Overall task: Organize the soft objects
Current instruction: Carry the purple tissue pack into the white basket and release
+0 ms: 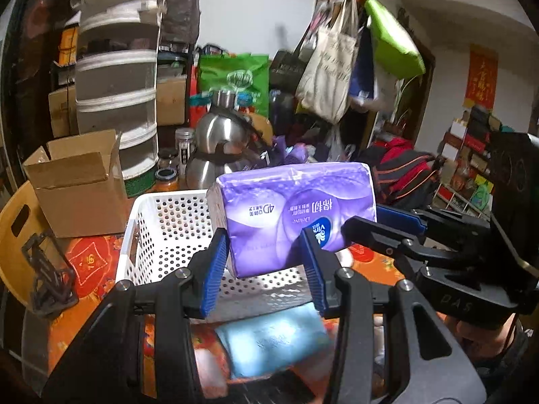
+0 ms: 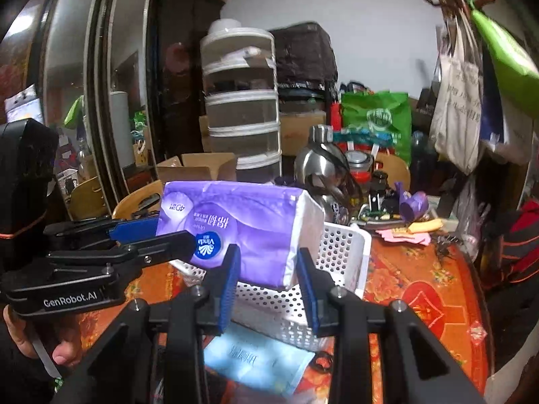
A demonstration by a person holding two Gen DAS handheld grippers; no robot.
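Cluttered storage surrounds your work surface, a table under a red-and-orange patterned tablecloth [image 2: 421, 279], with a steel kettle [image 1: 215, 148], an open cardboard box [image 1: 77, 181] and a tiered white-trimmed organizer [image 1: 116, 77] at the far side and tote bags [image 1: 328, 64] hanging from a wall rack. You have a purple Vinda tissue pack [image 1: 293, 215] lifted in the air over a white perforated basket [image 1: 168, 232], clear of its rim, printed face toward you and upside down. Your left gripper [image 1: 262, 266] has its blue pads [image 1: 212, 269] pressed against the pack's lower left portion, jaws held at a medium spread by the pack between them. Your right gripper [image 2: 267, 281] clamps the pack's other end in the same way; its pads [image 2: 229, 282] sit on either side of the lower corner near the white end face. From each wrist view you see the other gripper reaching in from the side, one finger lying across the pack by the round Vinda logo. A light blue tissue pack [image 1: 273, 340] lies flat on the tablecloth just in front of the basket, under both grippers; its print is too blurred to read. Your bare hand [image 2: 43, 340] shows at the lower left of the right wrist view, under the left gripper's body.
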